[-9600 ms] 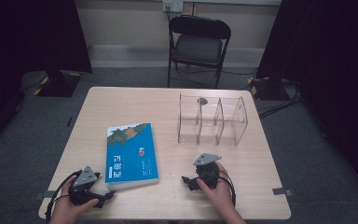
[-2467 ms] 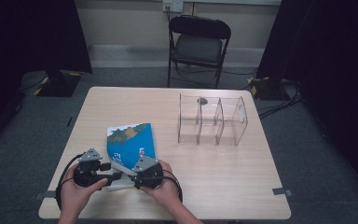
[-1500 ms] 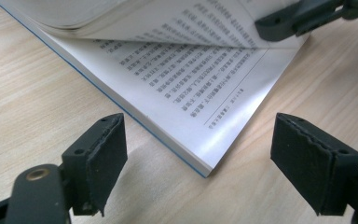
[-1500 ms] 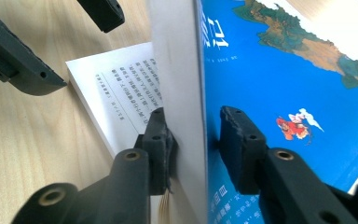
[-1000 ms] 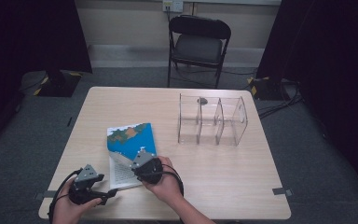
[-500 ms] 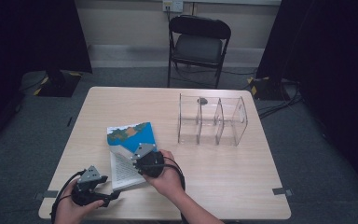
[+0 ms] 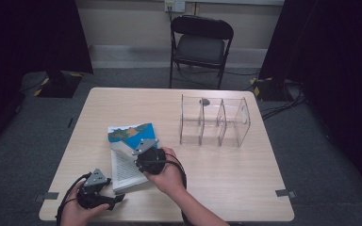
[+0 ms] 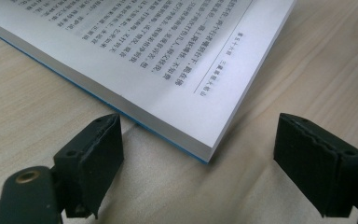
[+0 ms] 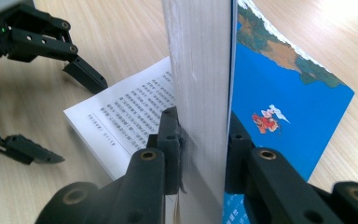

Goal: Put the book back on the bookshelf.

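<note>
Overhead, my right gripper [image 7: 143, 151] holds up part of the book [image 7: 131, 155] at lower centre, left of the clear organizer [image 7: 214, 121]. My left gripper [image 7: 115, 200] sits at lower left.

Left gripper view: jaws wide, having just opened, empty, the lower pages' corner [image 8: 205, 151] between them untouched.

Right gripper view: jaws clamp the cover and a wad of pages [image 9: 200, 93]. Paper is floppy; I'd grip near the spine.

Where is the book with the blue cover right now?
In the high view the book lies open on the table's near left part, left of the clear organizer. The right gripper pinches its front cover and pages; the left gripper waits at its near corner.
</note>
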`<act>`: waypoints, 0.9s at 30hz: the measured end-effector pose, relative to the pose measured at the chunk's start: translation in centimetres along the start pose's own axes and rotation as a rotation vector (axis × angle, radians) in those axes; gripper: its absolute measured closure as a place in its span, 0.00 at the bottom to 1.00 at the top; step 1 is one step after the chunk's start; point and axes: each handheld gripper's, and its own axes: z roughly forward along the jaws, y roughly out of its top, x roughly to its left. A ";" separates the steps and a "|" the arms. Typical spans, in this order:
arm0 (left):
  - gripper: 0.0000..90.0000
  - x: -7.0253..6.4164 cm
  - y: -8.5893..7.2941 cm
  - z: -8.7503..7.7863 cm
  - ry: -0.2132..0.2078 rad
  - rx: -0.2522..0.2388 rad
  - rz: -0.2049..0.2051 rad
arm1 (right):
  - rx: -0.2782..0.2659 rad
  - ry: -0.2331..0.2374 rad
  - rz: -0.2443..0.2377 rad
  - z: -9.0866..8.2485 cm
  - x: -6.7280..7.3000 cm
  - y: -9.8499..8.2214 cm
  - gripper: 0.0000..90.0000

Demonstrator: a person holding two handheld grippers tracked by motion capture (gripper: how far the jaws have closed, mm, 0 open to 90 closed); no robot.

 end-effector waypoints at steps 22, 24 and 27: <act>0.30 -0.8 0.9 0.9 0.161 0.006 -0.038 | 0.027 0.016 0.017 -0.5 -0.2 0.8 0.83; 0.32 -0.8 1.1 0.7 0.171 0.033 -0.036 | 0.024 0.015 0.009 -0.4 -0.2 0.6 0.83; 0.34 -0.8 1.2 0.4 0.176 0.025 -0.049 | 0.025 0.018 0.011 -0.3 0.0 0.5 0.83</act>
